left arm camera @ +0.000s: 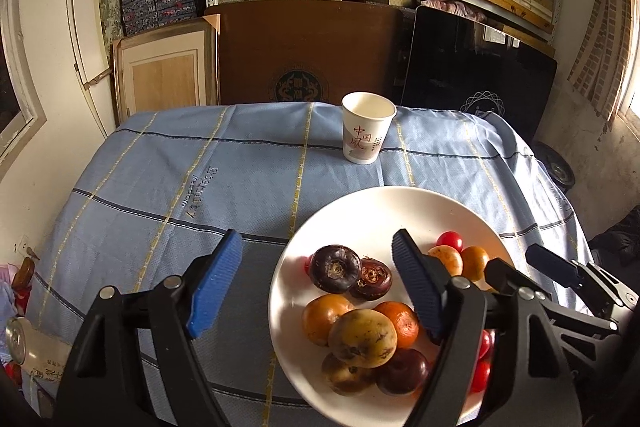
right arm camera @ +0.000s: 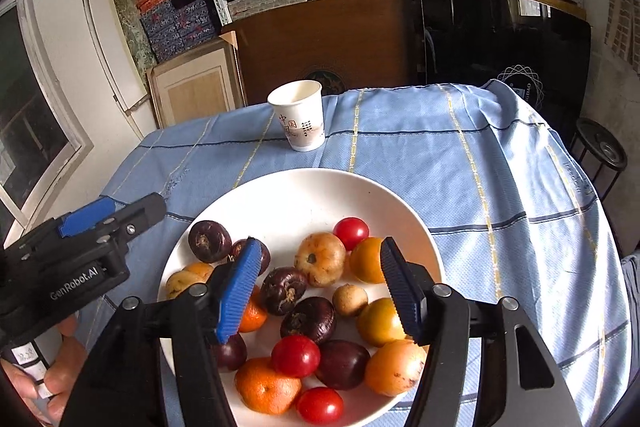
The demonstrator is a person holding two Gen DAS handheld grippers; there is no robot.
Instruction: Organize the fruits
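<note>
Both grippers open and empty; right gripper (right arm camera: 318,291) hovers directly over plate (right arm camera: 288,195) fruit, left gripper (left arm camera: 316,287) offset to its left edge.

The surface (right arm camera: 460,163) is draped in a light blue cloth (left arm camera: 160,187) crossed by dark and yellow lines. Directly on it stand a white paper cup (right arm camera: 299,115), upright toward the far edge, and a white plate (right arm camera: 304,195) heaped with fruit nearer.

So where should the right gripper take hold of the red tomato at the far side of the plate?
Grip the tomato across its round middle, coming from above. An orange fruit touches its near side, so set the fingers left and right, where the plate is bare.
</note>
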